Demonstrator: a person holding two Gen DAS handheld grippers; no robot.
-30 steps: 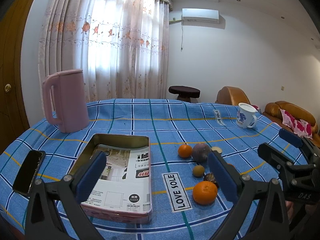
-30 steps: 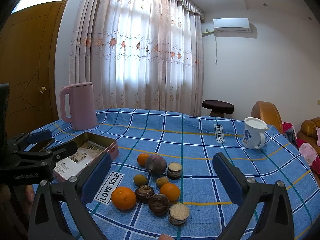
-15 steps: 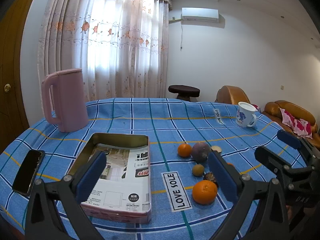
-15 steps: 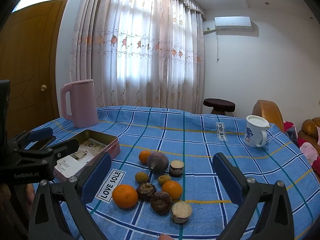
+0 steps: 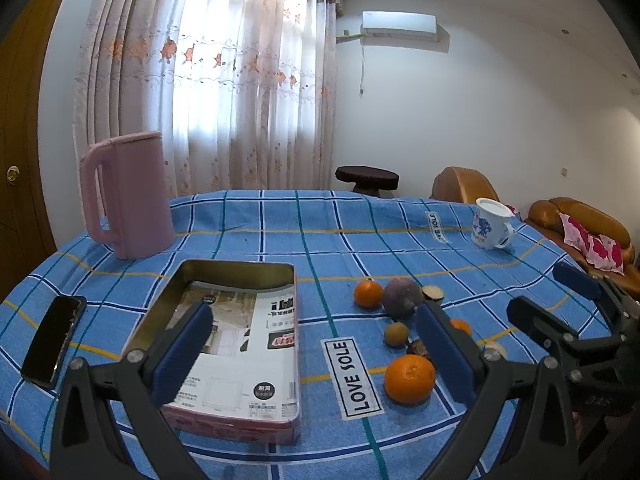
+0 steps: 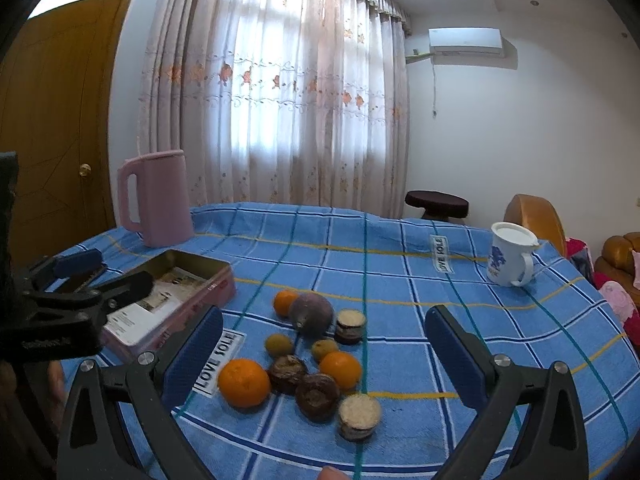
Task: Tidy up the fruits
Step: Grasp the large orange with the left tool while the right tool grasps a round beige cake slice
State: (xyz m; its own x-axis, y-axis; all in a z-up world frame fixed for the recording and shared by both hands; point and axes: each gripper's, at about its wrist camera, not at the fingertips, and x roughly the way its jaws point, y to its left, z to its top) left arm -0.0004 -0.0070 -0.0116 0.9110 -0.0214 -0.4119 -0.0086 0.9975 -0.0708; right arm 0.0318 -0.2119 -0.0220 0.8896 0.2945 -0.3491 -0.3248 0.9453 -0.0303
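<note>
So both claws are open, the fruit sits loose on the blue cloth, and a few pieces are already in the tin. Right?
Not quite. The tin holds only printed paper, no fruit, as the left wrist view shows. The rest stands: left claw and right claw are open, and the fruit lies loose on the blue cloth.

tablecloth (image 6: 400,280): blue checks crossed by white, yellow and teal lines are being shown
kettle (image 5: 128,196): plain pink is being shown
oranges (image 6: 244,382): bright orange is being displayed
mug (image 6: 510,256): white with a blue print is being shown
curtain (image 6: 280,100): pale, orange flowers are being shown
</note>
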